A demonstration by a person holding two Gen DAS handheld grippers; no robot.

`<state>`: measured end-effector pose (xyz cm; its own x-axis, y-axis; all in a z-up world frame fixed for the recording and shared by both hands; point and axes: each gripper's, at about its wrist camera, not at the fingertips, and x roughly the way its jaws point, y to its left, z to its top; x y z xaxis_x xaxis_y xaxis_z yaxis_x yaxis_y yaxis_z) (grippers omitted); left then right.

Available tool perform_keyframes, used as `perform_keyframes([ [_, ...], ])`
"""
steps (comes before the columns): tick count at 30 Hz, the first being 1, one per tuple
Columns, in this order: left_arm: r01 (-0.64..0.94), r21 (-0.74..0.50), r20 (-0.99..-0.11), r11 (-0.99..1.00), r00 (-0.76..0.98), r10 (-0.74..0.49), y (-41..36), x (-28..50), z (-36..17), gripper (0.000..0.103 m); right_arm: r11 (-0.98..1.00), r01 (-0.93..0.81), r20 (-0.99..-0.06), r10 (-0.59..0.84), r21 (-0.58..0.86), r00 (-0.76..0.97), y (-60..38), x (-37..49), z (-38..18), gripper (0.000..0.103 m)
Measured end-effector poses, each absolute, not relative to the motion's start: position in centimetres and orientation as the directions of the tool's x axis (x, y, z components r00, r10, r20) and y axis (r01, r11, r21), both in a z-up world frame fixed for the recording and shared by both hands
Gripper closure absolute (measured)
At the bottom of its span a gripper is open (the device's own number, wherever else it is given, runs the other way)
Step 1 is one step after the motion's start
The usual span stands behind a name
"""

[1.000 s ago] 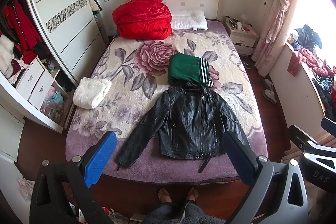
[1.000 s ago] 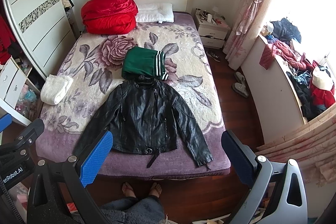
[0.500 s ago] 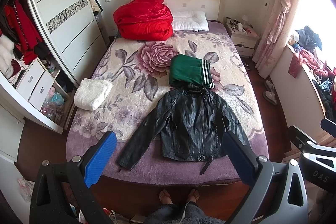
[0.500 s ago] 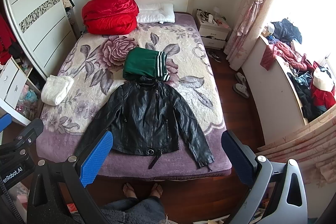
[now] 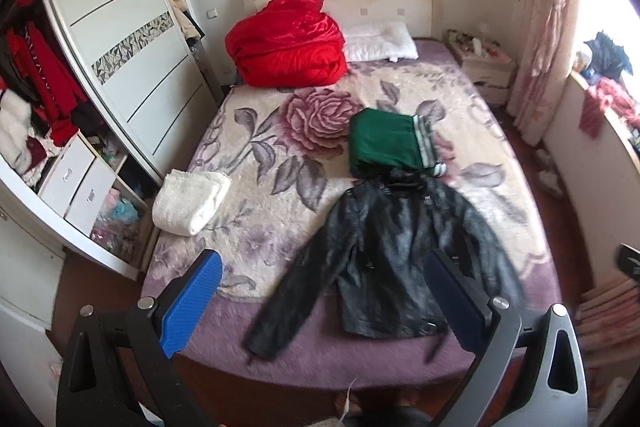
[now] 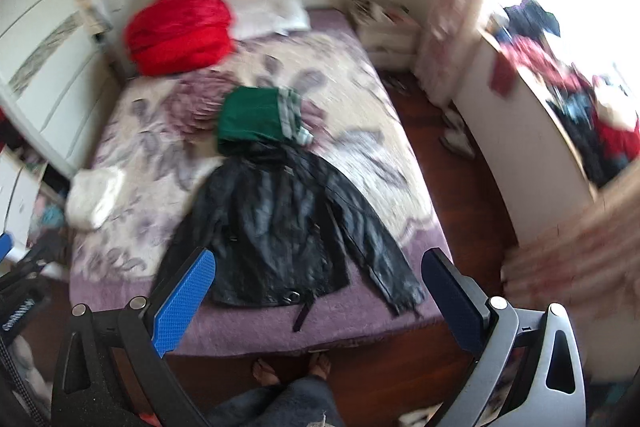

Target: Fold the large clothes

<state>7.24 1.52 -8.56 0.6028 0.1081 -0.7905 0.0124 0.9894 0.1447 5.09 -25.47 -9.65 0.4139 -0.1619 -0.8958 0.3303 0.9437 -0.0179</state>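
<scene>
A black leather jacket (image 5: 400,251) lies spread flat, front up, sleeves out, near the foot of the bed (image 5: 280,331); it also shows in the right wrist view (image 6: 280,227). A folded green garment (image 5: 384,143) lies just above its collar, also in the right wrist view (image 6: 256,115). My left gripper (image 5: 320,303) is open and empty, held above the bed's foot edge. My right gripper (image 6: 316,299) is open and empty, above the jacket's hem. Neither touches the jacket.
A red quilt (image 5: 288,43) and white pillow (image 5: 380,41) sit at the headboard. A folded white towel (image 5: 190,201) lies at the bed's left edge. A wardrobe (image 5: 120,67) stands left, a nightstand (image 5: 486,67) and a clothes-covered ledge (image 6: 560,99) right. Bare feet (image 6: 292,367) stand on the floor.
Both grippers have moved in toward the bed, so the jacket looks larger and nearer. The right wrist view is blurred by motion. Both stay open and the clothes have not moved.
</scene>
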Motion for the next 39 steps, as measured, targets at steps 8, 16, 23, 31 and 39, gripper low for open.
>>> perform_keyframes([
  [8, 0.022, 0.239, -0.865, 0.971, 0.46, 0.202, -0.2, 12.8, -24.2, 0.0, 0.818, 0.575, -0.971, -0.14, -0.003, 0.194, -40.8, 6.1, -29.6, 0.017],
  [16, 0.04, 0.354, -0.893, 0.935, 0.311, 0.325, -3.2, 17.2, -39.4, 0.0, 0.849, 0.527, -0.998, 0.009, 0.042, 0.065, -55.2, 13.0, -55.5, 0.017],
  [23, 0.056, 0.373, -0.912, 0.926, 0.205, 0.355, -6.2, 20.9, -49.2, 0.0, 0.854, 0.505, -0.982, 0.18, 0.125, -0.061, -59.2, 15.6, -70.1, 0.017],
  [31, 0.135, 0.353, -0.926, 0.926, 0.191, 0.326, -10.1, 23.1, -53.2, 0.0, 0.913, 0.397, -0.987, 0.137, 0.092, -0.087, -59.6, 17.7, -69.9, 0.1],
  [39, 0.191, 0.333, -0.934, 0.923, 0.2, 0.295, -12.6, 23.4, -54.3, 0.0, 0.697, 0.683, -0.975, 0.184, 0.217, 0.121, -68.7, 14.9, -66.1, 0.067],
])
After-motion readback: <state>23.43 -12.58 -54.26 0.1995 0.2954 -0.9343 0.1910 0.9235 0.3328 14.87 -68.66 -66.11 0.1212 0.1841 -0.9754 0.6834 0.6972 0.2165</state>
